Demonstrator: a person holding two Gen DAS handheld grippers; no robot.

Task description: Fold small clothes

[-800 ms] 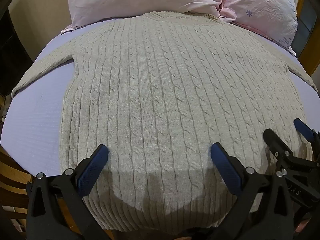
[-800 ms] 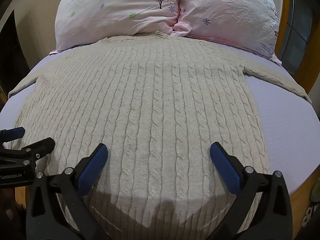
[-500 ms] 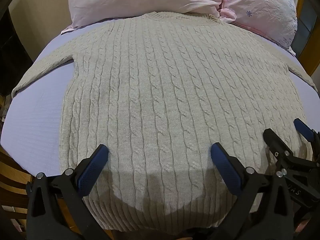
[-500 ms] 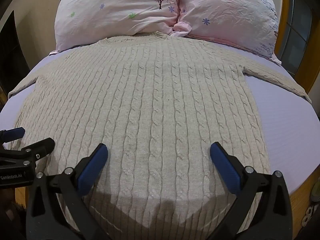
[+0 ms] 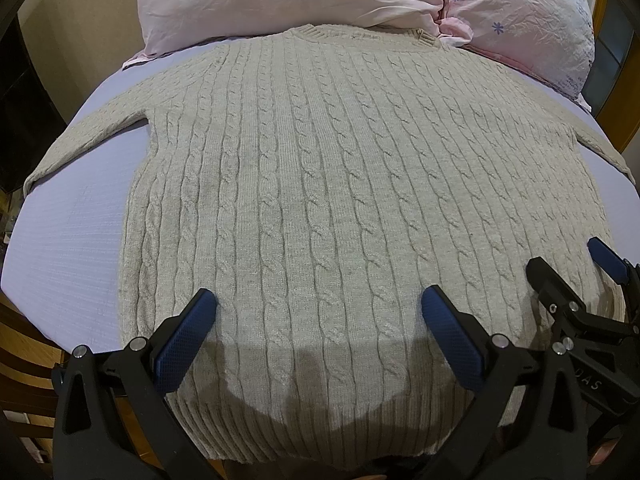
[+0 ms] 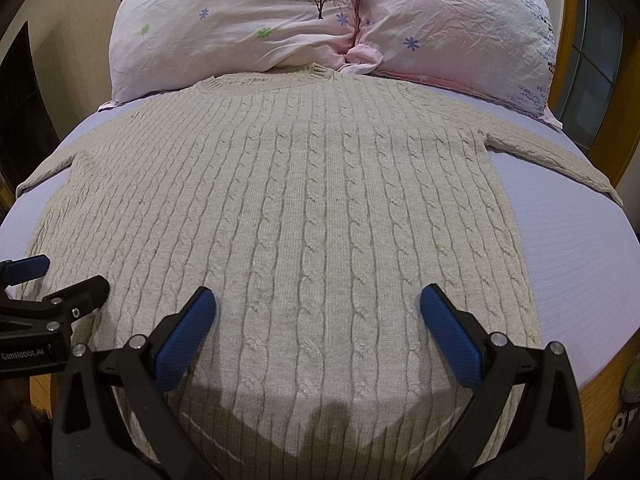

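A beige cable-knit sweater (image 5: 340, 200) lies flat, front up, on a lilac bed sheet (image 5: 64, 248), collar toward the pillows and both sleeves spread out to the sides. It also shows in the right wrist view (image 6: 320, 220). My left gripper (image 5: 318, 328) is open and empty, hovering over the hem on the sweater's left half. My right gripper (image 6: 316, 328) is open and empty over the hem on the right half. Each gripper shows at the edge of the other's view: the right gripper (image 5: 576, 264) and the left gripper (image 6: 60, 276).
Two pink floral pillows (image 6: 248, 28) (image 6: 460, 28) lie at the head of the bed, touching the collar. A wooden bed frame (image 5: 24, 344) runs along the near edge, and shoes (image 6: 628, 392) lie on the floor at the right.
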